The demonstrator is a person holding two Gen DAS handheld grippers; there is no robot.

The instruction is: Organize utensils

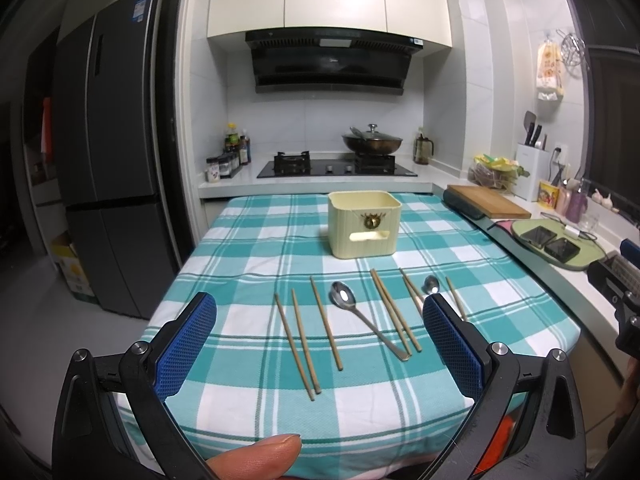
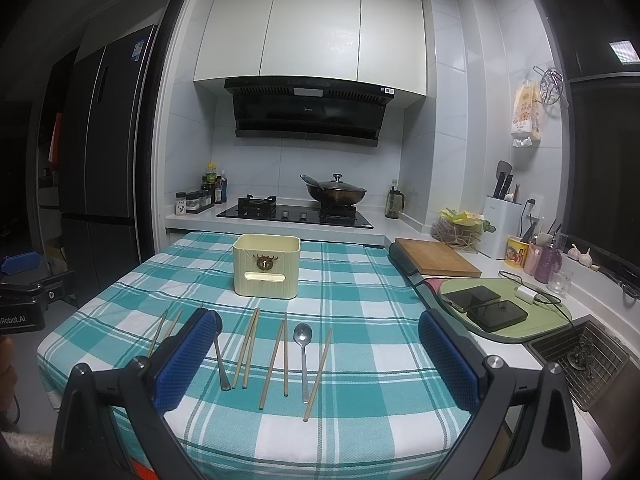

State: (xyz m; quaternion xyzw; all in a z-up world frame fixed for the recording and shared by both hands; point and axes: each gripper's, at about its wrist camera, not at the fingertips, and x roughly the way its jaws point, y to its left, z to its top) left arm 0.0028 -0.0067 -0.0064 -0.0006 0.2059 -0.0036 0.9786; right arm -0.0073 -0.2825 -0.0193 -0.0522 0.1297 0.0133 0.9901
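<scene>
Left wrist view: left gripper (image 1: 320, 332) and right gripper (image 2: 318, 356) (jaws spread, empty) — chopsticks (image 1: 304, 344) lie below.

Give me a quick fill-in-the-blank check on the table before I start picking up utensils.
1. Both the left gripper and the right gripper are ____.
2. The number of spoons on the checked tablecloth is ____.
3. The cream container stands ____ the row of utensils, toward the stove.
4. The wok on the stove has a ____ on it.

Missing words: open; two; behind; lid
</scene>
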